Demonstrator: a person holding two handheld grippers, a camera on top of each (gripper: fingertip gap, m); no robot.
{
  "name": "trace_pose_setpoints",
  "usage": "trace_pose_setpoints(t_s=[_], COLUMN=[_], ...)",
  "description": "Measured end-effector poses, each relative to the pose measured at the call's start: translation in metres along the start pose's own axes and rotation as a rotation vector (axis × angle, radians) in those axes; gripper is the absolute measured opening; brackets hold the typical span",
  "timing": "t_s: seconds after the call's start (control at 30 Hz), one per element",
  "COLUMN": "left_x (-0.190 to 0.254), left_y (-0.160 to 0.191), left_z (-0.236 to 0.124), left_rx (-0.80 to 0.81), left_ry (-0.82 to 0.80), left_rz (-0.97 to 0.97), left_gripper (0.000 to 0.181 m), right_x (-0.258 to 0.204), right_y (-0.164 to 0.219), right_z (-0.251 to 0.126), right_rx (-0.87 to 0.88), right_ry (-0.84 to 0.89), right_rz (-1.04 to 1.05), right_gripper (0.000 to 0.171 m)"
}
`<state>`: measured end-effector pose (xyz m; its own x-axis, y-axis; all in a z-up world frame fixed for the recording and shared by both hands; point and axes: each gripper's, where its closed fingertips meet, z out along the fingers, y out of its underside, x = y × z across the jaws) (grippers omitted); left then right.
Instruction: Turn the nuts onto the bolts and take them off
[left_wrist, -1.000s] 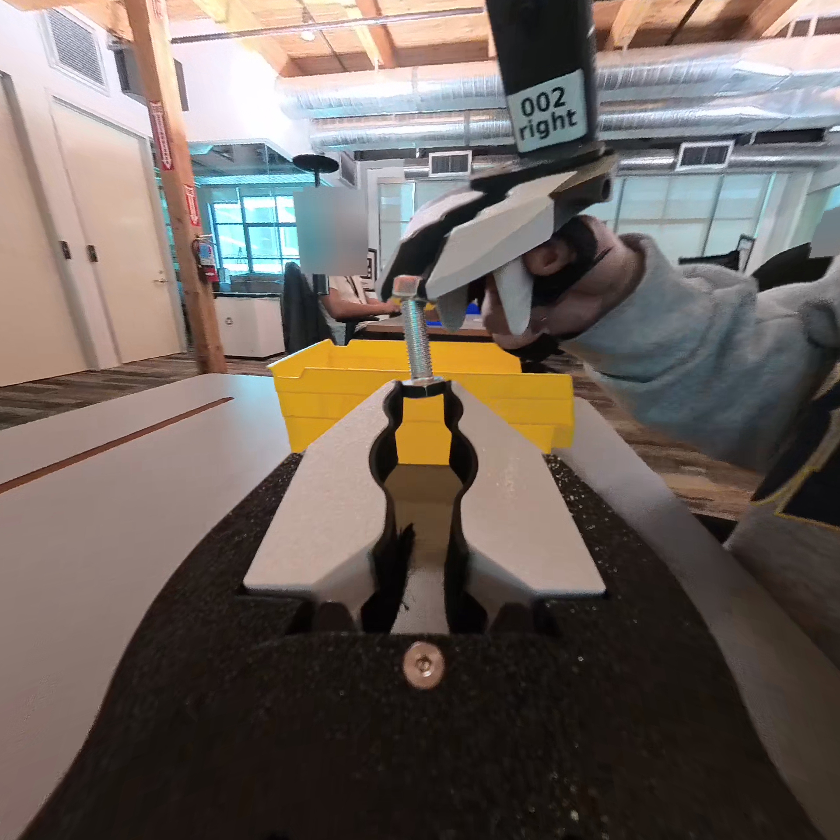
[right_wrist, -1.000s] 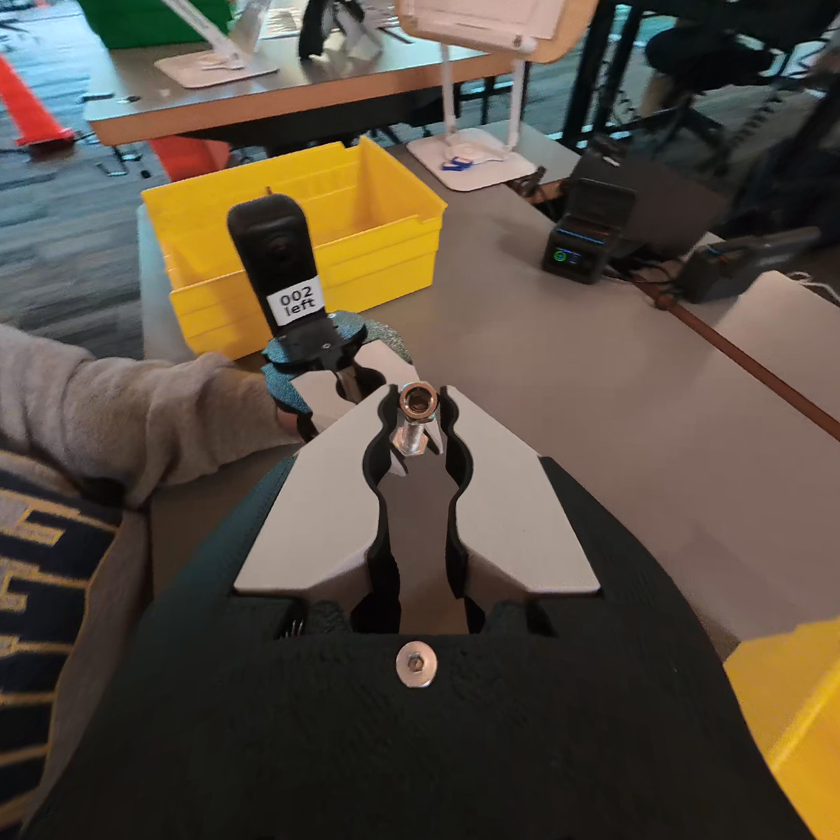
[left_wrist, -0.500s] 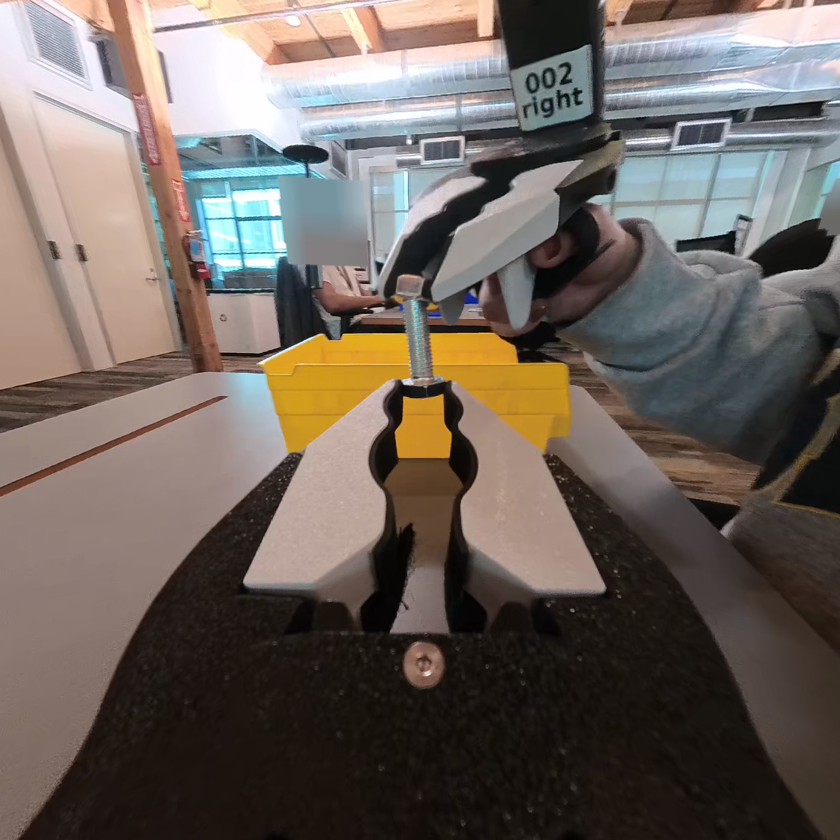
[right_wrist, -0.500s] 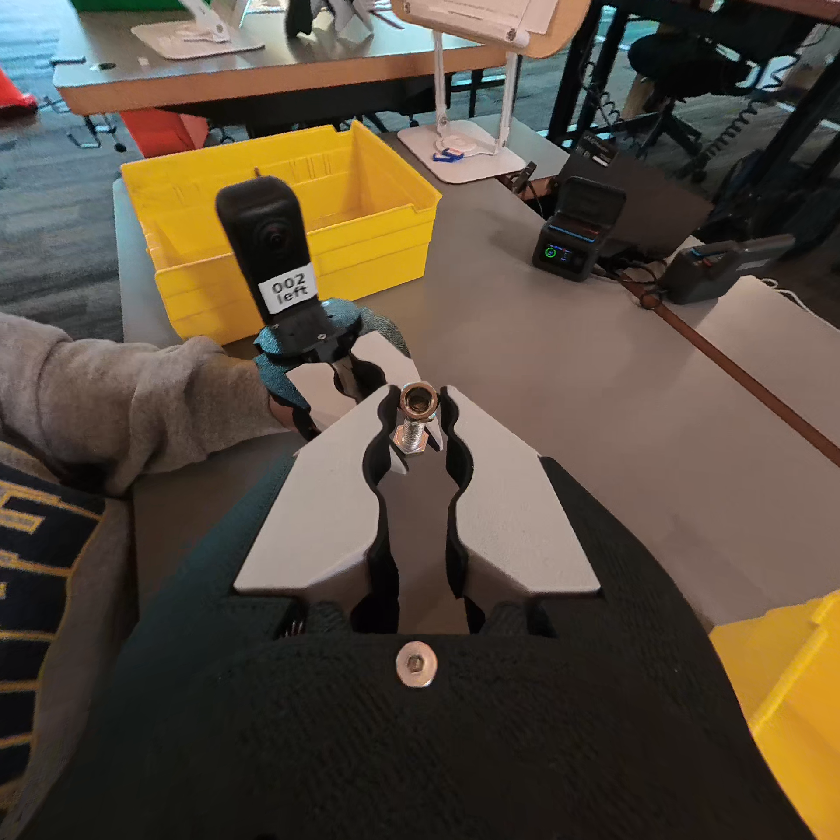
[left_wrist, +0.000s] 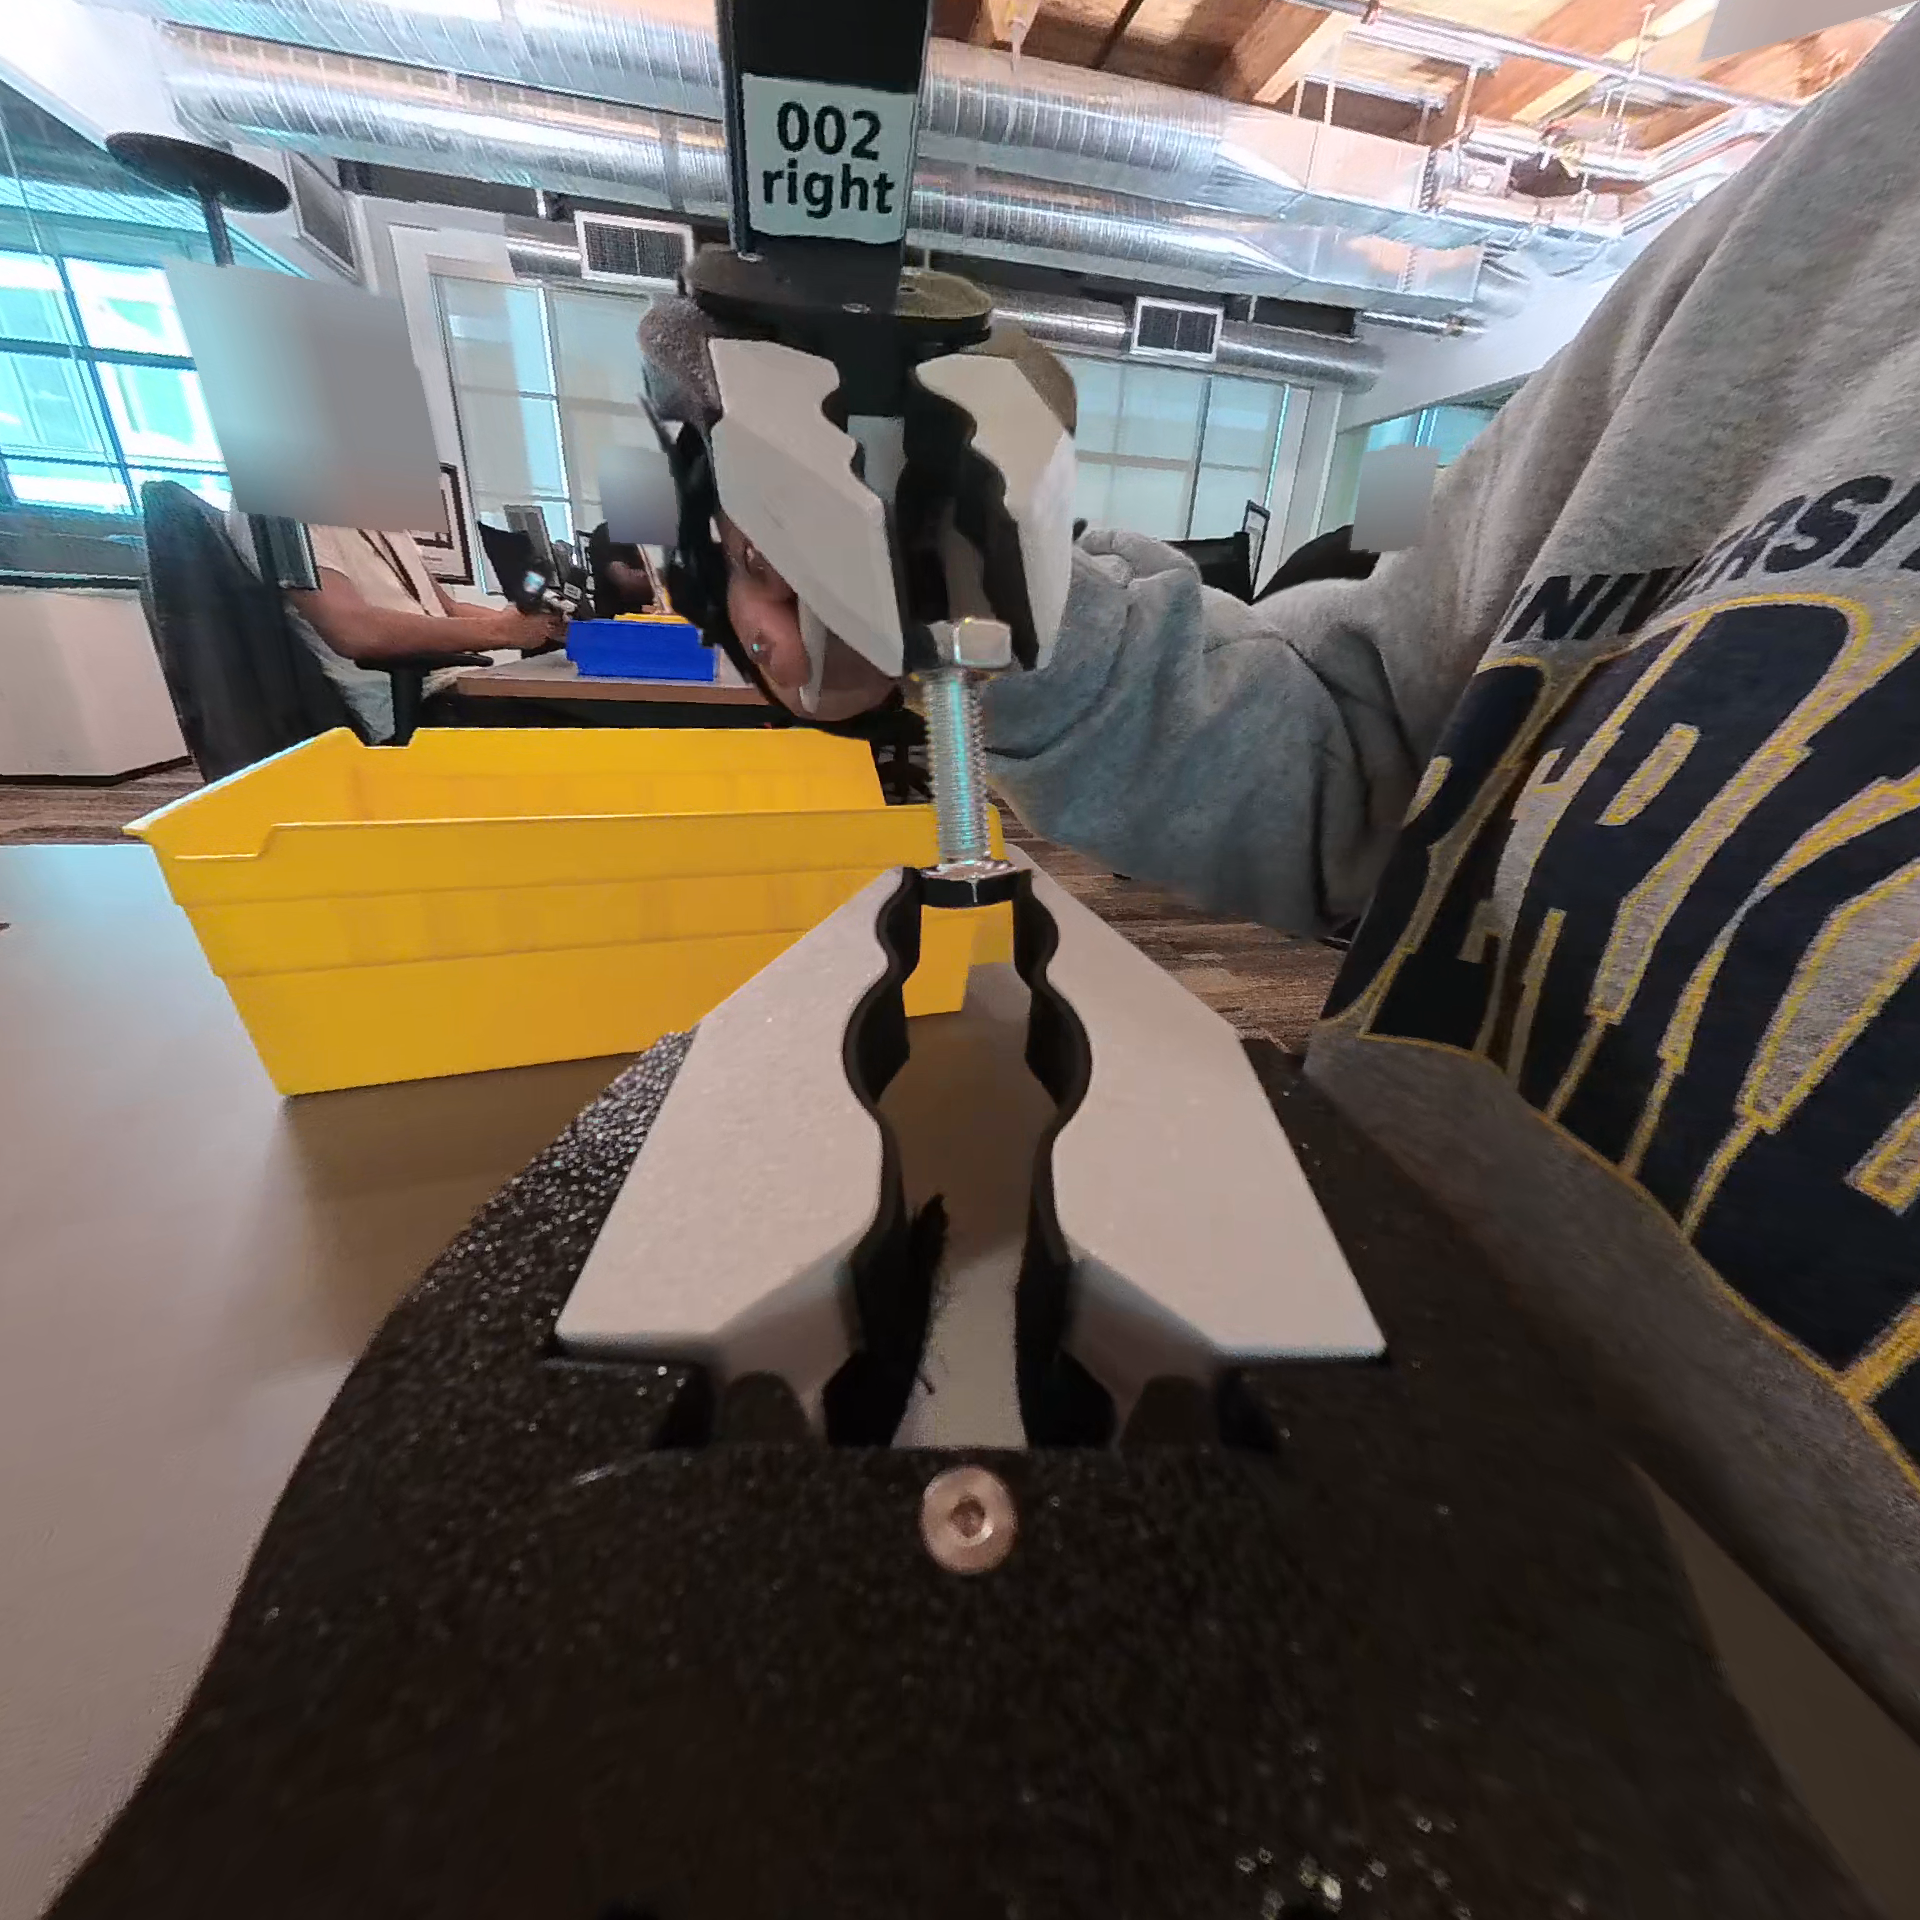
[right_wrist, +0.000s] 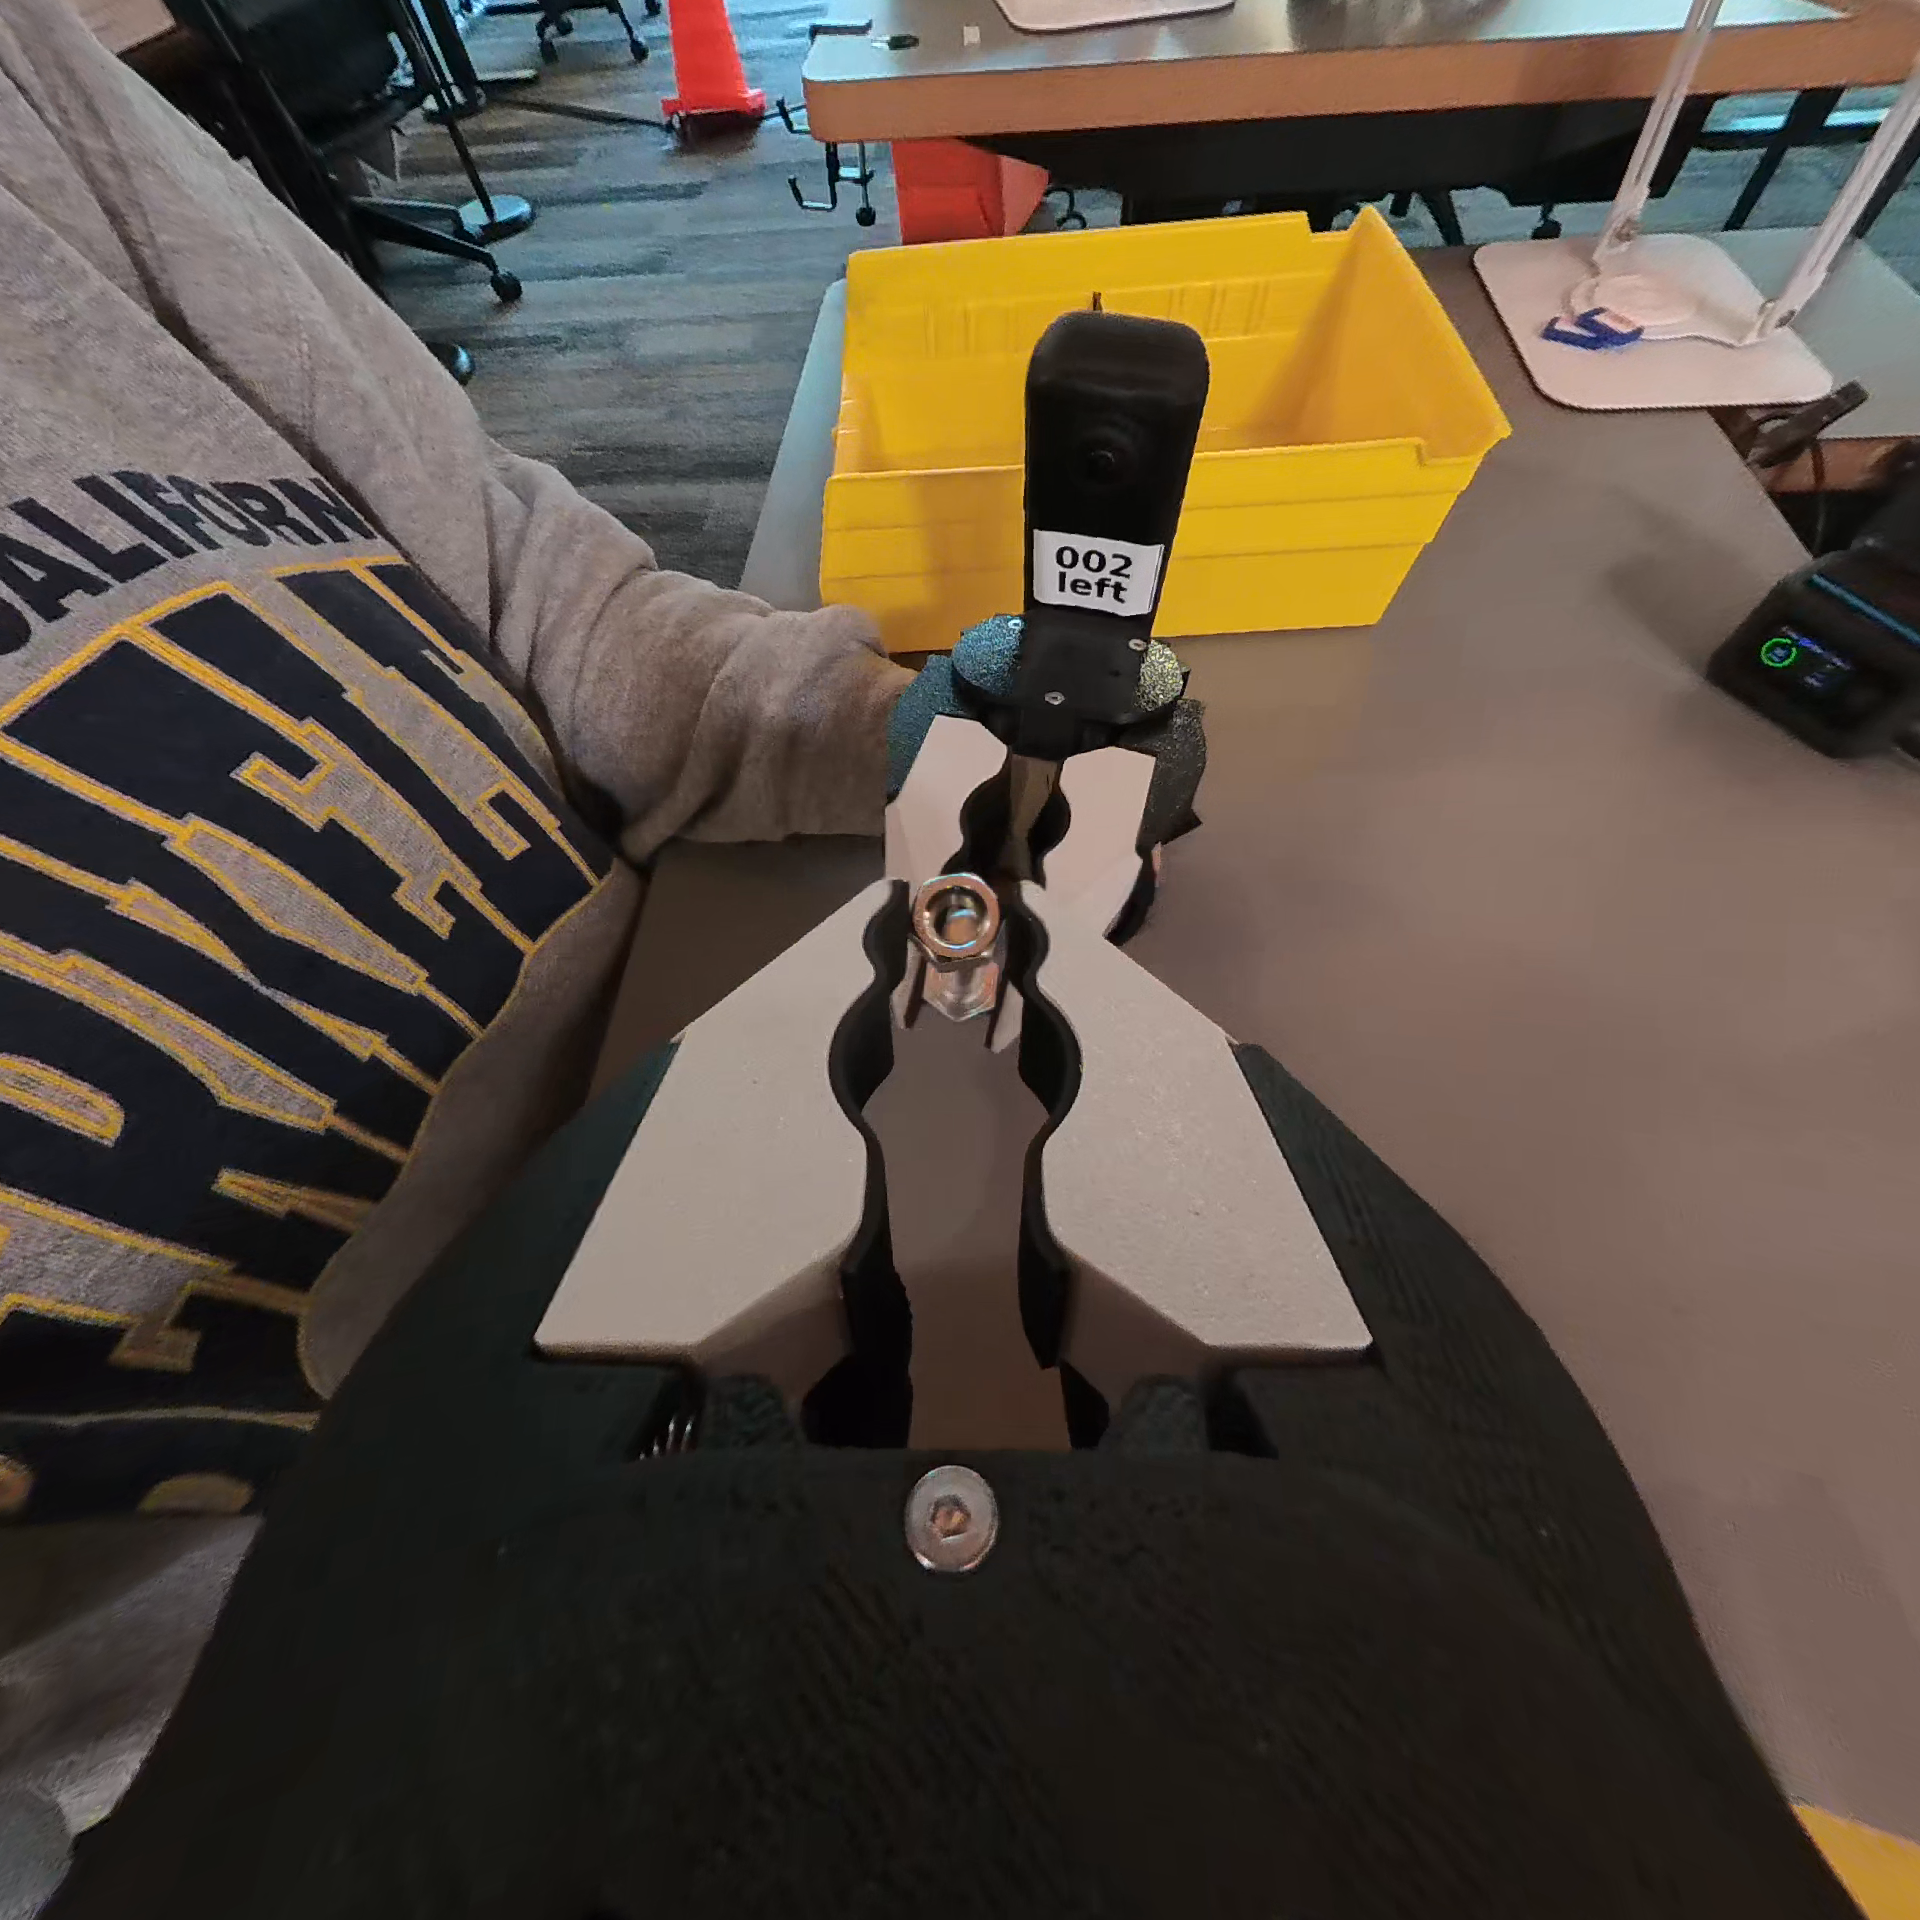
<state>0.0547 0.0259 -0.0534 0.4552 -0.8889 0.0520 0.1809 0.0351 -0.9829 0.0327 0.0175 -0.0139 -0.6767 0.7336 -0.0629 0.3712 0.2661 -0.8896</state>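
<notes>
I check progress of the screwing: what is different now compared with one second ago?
The right gripper has swung round the upright bolt, now facing the left camera squarely. Nothing was released: it stays shut on the nut, and the left gripper on the bolt head. Yellow bin unmoved.

Both tools looked alike: the left gripper (left_wrist: 966, 883) had a rough, speckled black body, two pale grey wedge fingers (left_wrist: 748, 1153) with wavy black inner edges, and one silver hex-socket screw (left_wrist: 968, 1524) set in the middle behind them. The right gripper (right_wrist: 954, 914) matched it, screw (right_wrist: 950, 1519) and all. Each carried a black rounded camera (right_wrist: 1117, 447) standing on a round mount, with a small white label (right_wrist: 1093, 574) stuck on. The person wore a grey sweatshirt (right_wrist: 249, 644) with navy block lettering outlined in yellow, sleeves (left_wrist: 1216, 717) long and loose.
</notes>
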Motion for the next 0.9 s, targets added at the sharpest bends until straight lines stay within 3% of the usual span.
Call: trace_pose_setpoints(t_s=[0.4,0.63,0.9], left_x=[0.002,-0.02,-0.021], left_y=[-0.01,-0.013,-0.021], left_z=[-0.002,-0.007,-0.011], left_rx=[0.078,0.097,0.155], left_ry=[0.025,-0.137,-0.139], left_rz=[-0.039,0.002,-0.005], left_gripper=[0.016,0.016,0.015], right_x=[0.001,0.026,0.029], right_y=[-0.009,-0.013,-0.021], right_z=[0.0,0.004,0.002], right_rx=[0.131,0.212,0.35], right_ry=[-0.054,0.175,0.267], right_rz=[0.058,0.092,0.091], right_gripper=[0.017,0.017,0.017])
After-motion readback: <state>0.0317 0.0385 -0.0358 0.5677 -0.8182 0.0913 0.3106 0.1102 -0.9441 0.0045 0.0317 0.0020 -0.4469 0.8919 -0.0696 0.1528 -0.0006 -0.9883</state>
